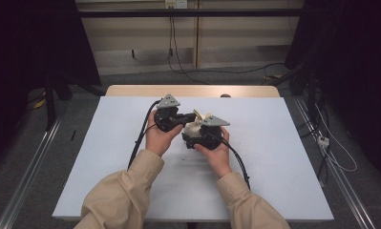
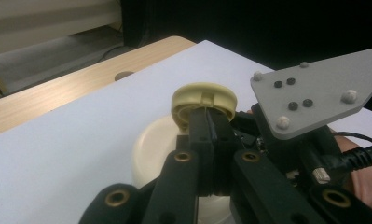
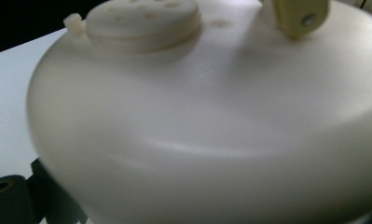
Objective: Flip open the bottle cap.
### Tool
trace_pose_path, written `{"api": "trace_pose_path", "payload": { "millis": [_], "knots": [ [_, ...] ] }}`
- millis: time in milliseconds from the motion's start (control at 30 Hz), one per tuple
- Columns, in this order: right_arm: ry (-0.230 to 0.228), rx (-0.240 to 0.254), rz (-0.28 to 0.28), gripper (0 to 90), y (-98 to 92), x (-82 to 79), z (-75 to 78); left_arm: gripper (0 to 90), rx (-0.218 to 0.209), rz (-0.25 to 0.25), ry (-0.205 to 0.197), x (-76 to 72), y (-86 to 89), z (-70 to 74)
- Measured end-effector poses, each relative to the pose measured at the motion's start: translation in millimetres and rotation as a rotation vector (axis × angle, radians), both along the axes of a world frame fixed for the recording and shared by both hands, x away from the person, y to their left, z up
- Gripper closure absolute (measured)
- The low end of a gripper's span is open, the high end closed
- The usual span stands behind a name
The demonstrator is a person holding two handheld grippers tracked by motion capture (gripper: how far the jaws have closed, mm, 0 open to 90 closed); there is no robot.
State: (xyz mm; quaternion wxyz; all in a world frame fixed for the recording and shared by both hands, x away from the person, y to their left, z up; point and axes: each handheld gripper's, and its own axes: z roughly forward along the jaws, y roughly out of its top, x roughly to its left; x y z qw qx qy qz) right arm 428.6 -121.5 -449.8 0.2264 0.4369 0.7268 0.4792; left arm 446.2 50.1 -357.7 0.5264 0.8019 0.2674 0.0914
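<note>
Cream plastic jar [image 3: 211, 121], light, stiff, probably slick: right gripper [image 1: 205, 136] apparently clamped round its body, left gripper [image 2: 210, 126] jaws pinched together on flip lid [image 2: 203, 100] above.

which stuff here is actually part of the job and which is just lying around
In the job:
cream bottle, in the right gripper
yellowish flip cap, pinched by the left gripper

Lying about:
white table, bare around the hands
wooden board behind it
cables on the floor
</note>
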Motion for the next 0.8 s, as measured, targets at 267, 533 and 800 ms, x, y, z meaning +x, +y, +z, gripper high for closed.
{"api": "trace_pose_path", "payload": {
  "millis": [267, 533, 800],
  "knots": [
    [-0.001, -0.002, 0.002, 4.4, -0.4, 0.0, 0.2, 90.0, -0.002, 0.001, 0.002, 0.5, -2.2, -0.4],
    [0.000, -0.004, 0.000, 4.4, 0.0, -0.3, 0.5, 90.0, -0.002, 0.004, 0.001, 2.3, -2.7, 0.2],
    [0.000, -0.004, 0.001, 4.4, -0.1, -0.2, 0.6, 90.0, 0.001, -0.002, 0.000, 3.4, -4.7, 3.0]
  ]
}}
